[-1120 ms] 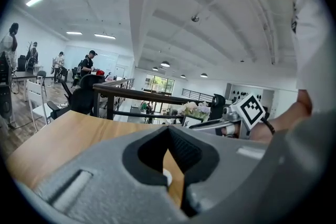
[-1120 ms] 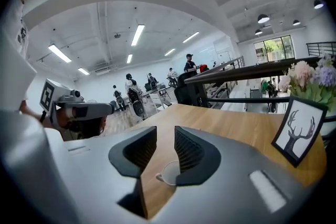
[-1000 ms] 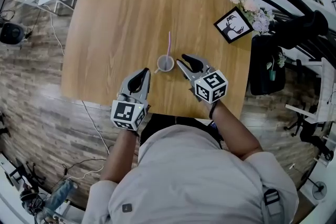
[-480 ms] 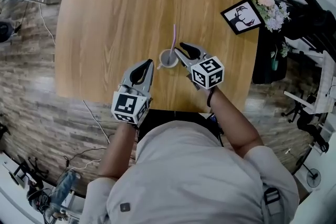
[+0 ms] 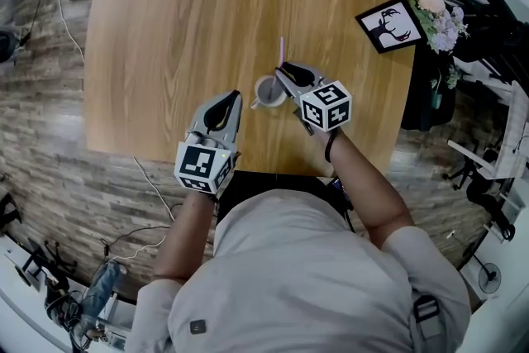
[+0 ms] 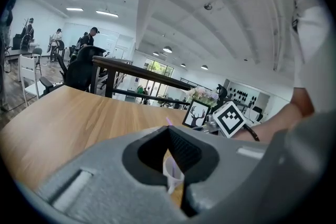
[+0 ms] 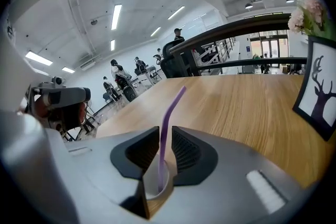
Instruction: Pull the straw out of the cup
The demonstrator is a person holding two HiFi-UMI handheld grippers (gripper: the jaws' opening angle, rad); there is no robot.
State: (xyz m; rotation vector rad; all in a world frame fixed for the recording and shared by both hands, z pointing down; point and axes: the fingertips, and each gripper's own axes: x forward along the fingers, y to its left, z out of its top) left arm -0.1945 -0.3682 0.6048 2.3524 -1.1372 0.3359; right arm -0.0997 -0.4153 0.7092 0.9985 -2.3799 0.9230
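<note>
Straw (image 7: 172, 107): likely light, thin and easily crushed; stands in the cup (image 5: 267, 91), toward the tabletop's (image 5: 165, 29) near edge.
Hold: probably best on the shaft above the rim, gently.
Right gripper (image 7: 166, 132): jaws closing around the straw, not yet pinching.
Left gripper (image 6: 168, 131): tips pressed together, empty.

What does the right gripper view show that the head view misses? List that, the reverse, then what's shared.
Only the right gripper view: the straw standing between the right gripper's closing jaws, not yet pinched, and people in the room behind. Only the head view: the left gripper, jaws together, short of the cup. Both: straw, cup, table, deer picture.
</note>
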